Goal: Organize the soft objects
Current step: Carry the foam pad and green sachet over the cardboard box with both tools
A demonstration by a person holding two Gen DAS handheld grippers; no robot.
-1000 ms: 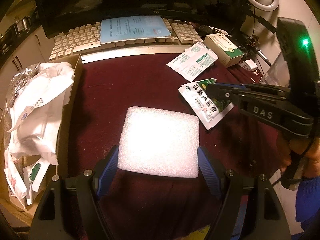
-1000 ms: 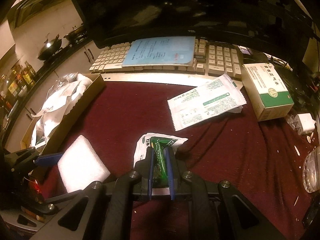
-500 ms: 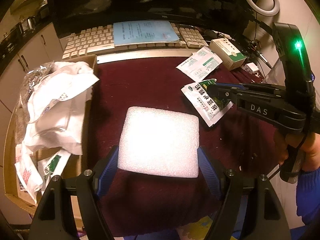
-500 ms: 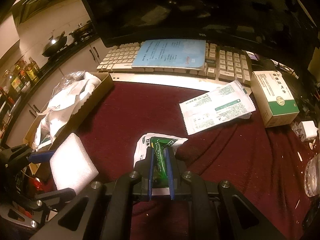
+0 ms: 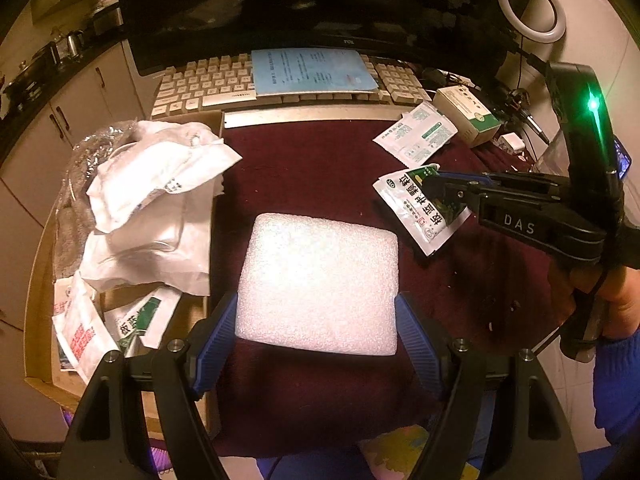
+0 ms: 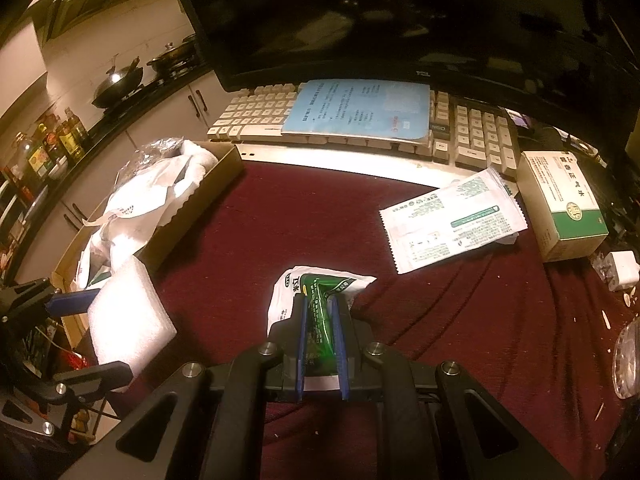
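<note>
My left gripper [image 5: 316, 328] holds a white foam block [image 5: 320, 280] between widely spread fingers [image 5: 216, 340], each pressed against one side of the block. My right gripper [image 6: 320, 344] has its fingers nearly closed, pinching a green-and-white sachet [image 6: 320, 292] by its middle. Risk: the foam is light and compressible, so in my judgement a tilt or a loose squeeze could let it slip out forward; the sachet is crumpled and thin, and could slide from the narrow pinch. The cardboard box [image 6: 208, 188] at the left counter edge is already heaped with white bags [image 5: 160, 200], so items placed there may spill over its rim. The foam sits just beside the box; the sachet hangs above the red cloth [image 6: 440, 320], near a flat white packet [image 6: 452, 216].
</note>
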